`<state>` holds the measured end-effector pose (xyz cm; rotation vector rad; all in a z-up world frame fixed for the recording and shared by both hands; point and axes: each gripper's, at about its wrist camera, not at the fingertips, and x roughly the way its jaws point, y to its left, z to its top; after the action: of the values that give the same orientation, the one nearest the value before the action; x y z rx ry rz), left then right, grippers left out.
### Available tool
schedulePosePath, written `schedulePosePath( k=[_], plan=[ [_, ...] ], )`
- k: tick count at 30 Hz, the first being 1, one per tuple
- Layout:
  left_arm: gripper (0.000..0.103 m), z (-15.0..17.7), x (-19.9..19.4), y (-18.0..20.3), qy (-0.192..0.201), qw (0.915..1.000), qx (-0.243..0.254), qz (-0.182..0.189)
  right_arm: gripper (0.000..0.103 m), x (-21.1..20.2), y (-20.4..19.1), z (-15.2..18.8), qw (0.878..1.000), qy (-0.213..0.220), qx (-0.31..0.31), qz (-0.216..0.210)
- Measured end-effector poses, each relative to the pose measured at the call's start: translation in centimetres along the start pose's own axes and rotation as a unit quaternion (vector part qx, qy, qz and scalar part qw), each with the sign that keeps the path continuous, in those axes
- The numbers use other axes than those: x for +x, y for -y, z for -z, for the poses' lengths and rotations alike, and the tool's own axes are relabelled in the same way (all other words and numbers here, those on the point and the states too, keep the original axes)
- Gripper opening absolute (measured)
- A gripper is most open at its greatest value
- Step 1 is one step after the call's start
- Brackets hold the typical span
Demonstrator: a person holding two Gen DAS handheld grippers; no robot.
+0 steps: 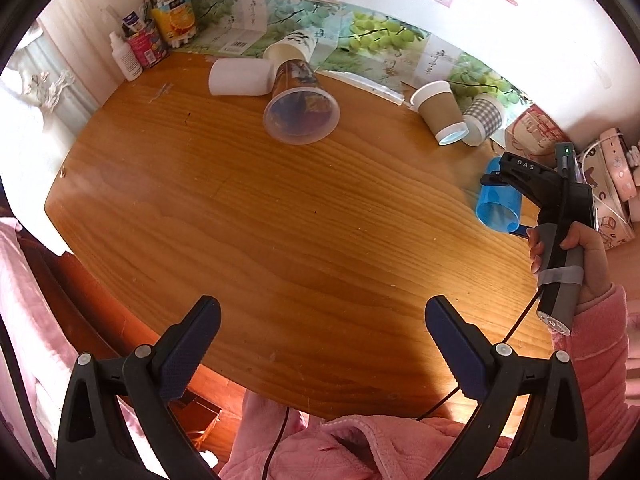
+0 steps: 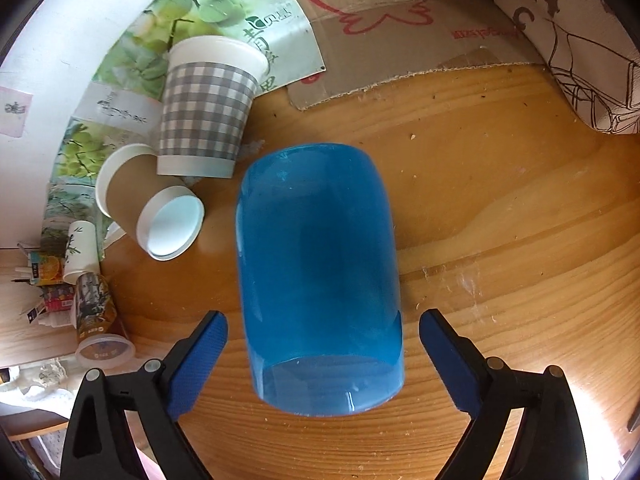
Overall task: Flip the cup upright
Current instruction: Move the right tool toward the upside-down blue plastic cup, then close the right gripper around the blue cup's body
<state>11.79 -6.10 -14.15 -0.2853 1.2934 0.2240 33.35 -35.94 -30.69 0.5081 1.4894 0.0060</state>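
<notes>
A blue translucent cup lies on its side on the wooden table, its open mouth toward the camera. My right gripper is open, its blue pads on either side of the cup near the mouth, with a gap on both sides. In the left wrist view the same cup lies at the table's right, with the right gripper over it. My left gripper is open and empty above the table's near edge.
Several other cups lie on their sides: a grey checked one, a brown one, a clear printed one and a white one. Bottles and cartons stand at the far left corner. Cardboard and a printed bag sit behind the blue cup.
</notes>
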Motion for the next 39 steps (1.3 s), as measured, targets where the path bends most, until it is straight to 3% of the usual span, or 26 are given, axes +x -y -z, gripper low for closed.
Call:
schedulePosePath(
  k=[8, 13, 25, 39],
  plan=[
    [0.102, 0.1, 0.0, -0.4, 0.0, 1.0, -0.006, 0.002, 0.085, 0.2, 0.1, -0.2, 1.0, -0.002, -0.009, 0.011],
    [0.102, 0.2, -0.4, -0.3, 0.006, 0.9999, -0.008, 0.003, 0.073, 0.3, -0.1, -0.4, 1.0, -0.003, -0.021, 0.008],
    [0.102, 0.8, -1.5, -0.7, 0.023, 0.9997, -0.012, 0.002, 0.073, 0.2, -0.3, 0.2, 0.999, -0.01, -0.03, 0.005],
    [0.102, 1.8, -3.6, -2.2, 0.066, 0.9976, 0.004, 0.021, 0.072, -1.1, -1.8, 4.5, 0.998, -0.014, -0.052, -0.011]
  ],
)
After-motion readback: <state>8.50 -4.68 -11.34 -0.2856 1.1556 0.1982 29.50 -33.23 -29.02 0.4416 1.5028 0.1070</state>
